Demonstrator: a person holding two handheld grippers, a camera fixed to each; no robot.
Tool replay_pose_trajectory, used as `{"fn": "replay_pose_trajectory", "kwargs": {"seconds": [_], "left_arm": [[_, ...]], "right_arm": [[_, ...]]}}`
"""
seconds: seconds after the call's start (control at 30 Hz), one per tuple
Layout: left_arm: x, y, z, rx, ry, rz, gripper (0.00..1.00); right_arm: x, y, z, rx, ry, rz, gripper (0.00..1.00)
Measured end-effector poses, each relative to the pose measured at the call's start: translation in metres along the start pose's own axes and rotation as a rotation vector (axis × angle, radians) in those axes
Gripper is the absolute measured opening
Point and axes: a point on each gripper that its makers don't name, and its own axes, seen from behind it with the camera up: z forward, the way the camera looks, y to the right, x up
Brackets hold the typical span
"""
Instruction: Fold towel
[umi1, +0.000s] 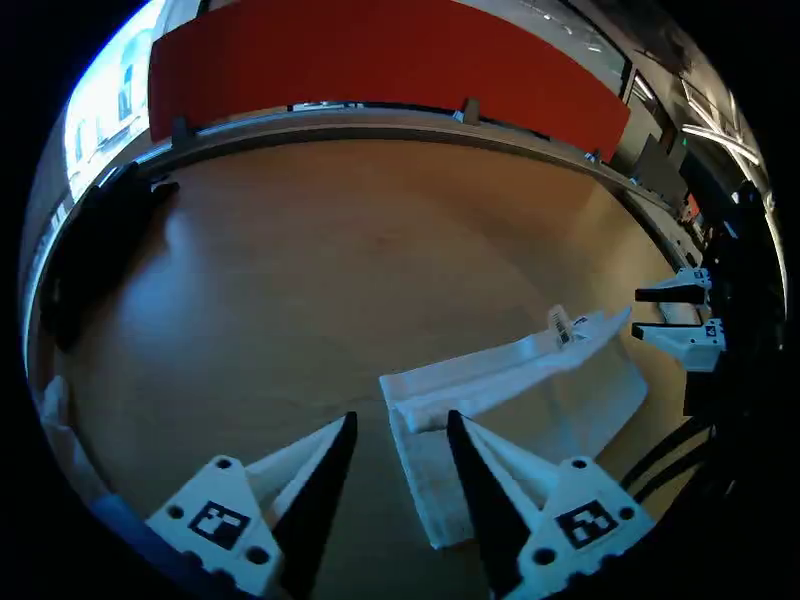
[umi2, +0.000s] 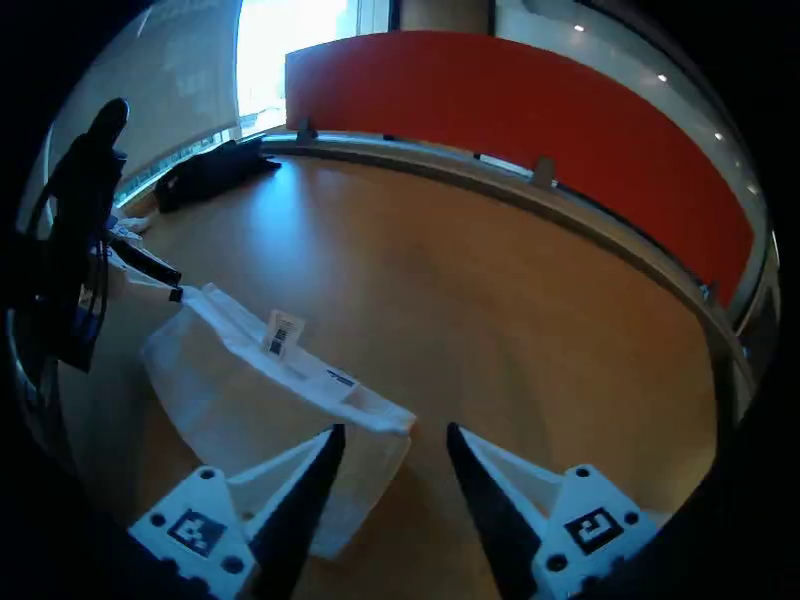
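Left gripper view: left tongs (umi1: 400, 418) partly hide the towel (umi1: 520, 378).

Dim overall; daylight is blowing out the window (umi2: 295, 55) and glaring bluish across the worktop (umi2: 330, 230). Fisheye is bending edges hard, w/ far edges going murky & soft.

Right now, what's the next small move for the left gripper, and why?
Probably ease the left gripper forward and down onto the near corner of the towel, then close. Its jaws stand open with that folded corner just ahead between them, gripping nothing; the right gripper is open too, by the far end.
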Motion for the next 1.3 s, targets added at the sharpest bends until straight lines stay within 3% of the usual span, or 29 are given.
{"fn": "replay_pose_trajectory", "kwargs": {"seconds": [0.2,0.4,1.3], "left_arm": [[0.000,-0.007,-0.005,0.019,0.012,0.001,0.83],[-0.003,-0.009,-0.011,0.029,0.017,-0.006,0.88],[-0.042,-0.004,-0.060,0.049,0.017,-0.071,0.88]], "right_arm": [[0.001,0.002,-0.002,-0.015,0.010,-0.003,0.91],[0.000,-0.002,-0.005,-0.015,0.010,-0.005,0.99],[-0.030,-0.019,-0.042,-0.015,-0.009,-0.003,0.99]]}}
